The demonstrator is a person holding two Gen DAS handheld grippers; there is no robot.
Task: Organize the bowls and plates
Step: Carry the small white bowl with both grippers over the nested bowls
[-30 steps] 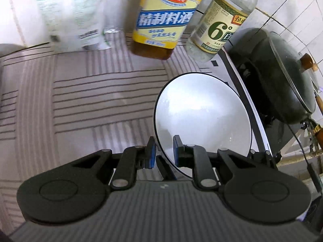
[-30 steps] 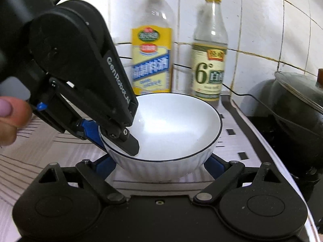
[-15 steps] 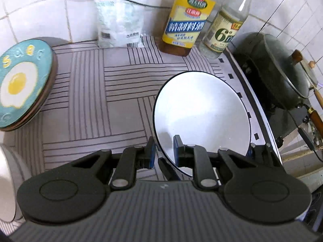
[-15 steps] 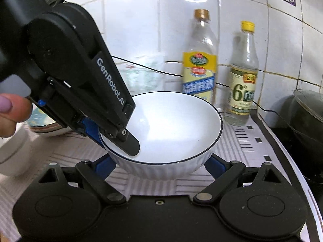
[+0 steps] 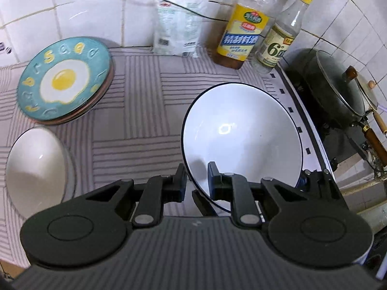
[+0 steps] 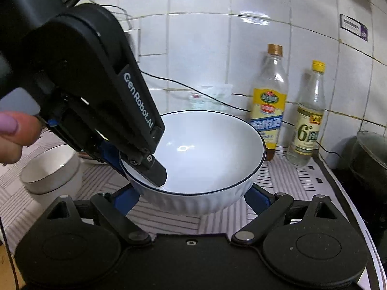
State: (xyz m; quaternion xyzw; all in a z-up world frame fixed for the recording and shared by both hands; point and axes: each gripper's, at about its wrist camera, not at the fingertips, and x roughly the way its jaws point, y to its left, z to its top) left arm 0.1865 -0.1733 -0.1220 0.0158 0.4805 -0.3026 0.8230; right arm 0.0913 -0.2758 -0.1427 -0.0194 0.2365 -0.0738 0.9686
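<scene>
A large white bowl with a dark rim [image 5: 241, 140] [image 6: 205, 154] is held above the striped counter. My left gripper [image 5: 197, 181] is shut on its near-left rim, one finger inside and one outside; it shows in the right wrist view [image 6: 145, 166]. My right gripper [image 6: 191, 193] has its blue-padded fingers spread around the bowl's ribbed outside, one on each side. A teal plate with a fried-egg picture [image 5: 63, 79] tops a small stack at the back left. A smaller white bowl [image 5: 36, 164] [image 6: 50, 169] stands at the left.
Two bottles [image 5: 244, 24] [image 5: 280, 33] and a clear bag [image 5: 181, 24] stand against the tiled wall. A dark lidded wok [image 5: 338, 89] sits on the stove at the right. A black cable runs along the wall.
Both grippers have risen with the large bowl and pulled back from the wall. The teal plate stack and the smaller white bowl have come into view at the left.
</scene>
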